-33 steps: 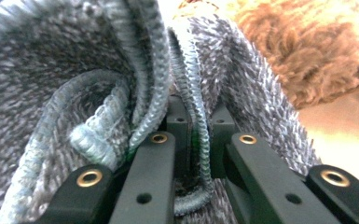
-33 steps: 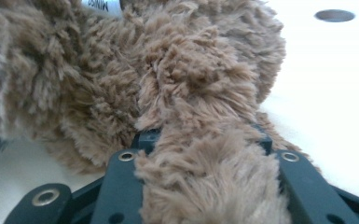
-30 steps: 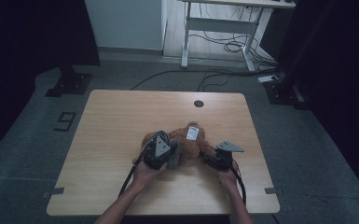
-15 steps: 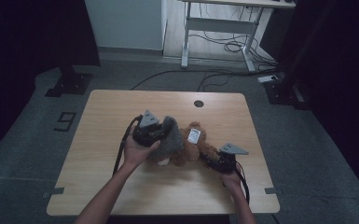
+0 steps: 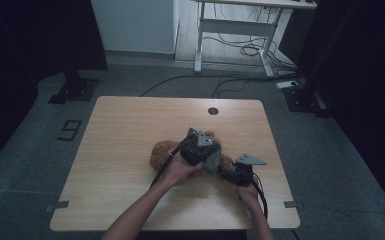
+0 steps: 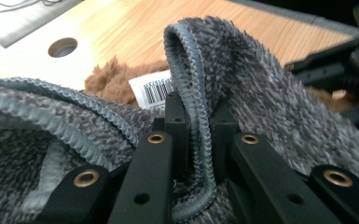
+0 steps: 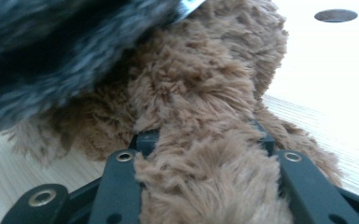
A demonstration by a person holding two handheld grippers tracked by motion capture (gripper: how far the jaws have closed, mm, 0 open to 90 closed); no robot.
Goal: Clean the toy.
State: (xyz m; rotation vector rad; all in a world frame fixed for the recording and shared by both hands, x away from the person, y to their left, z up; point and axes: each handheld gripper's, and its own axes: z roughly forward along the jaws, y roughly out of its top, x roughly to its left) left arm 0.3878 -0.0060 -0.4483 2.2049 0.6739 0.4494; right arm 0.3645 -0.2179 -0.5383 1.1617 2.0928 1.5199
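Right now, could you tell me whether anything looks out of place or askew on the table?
Only the grey fleece cloth: it lies bunched over the brown plush toy, its stitched hem folded between the left gripper jaws.

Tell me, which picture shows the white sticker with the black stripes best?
The left gripper view: the barcode tag is close and sharp there, peeking over the grey fuzzy cloth beside the brown plush toy. In the right gripper view a white corner may be the tag.

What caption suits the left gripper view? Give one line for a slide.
Left claw shut on the stitched edge of a grey fleece cloth, with a brown plush toy and its barcode tag behind.
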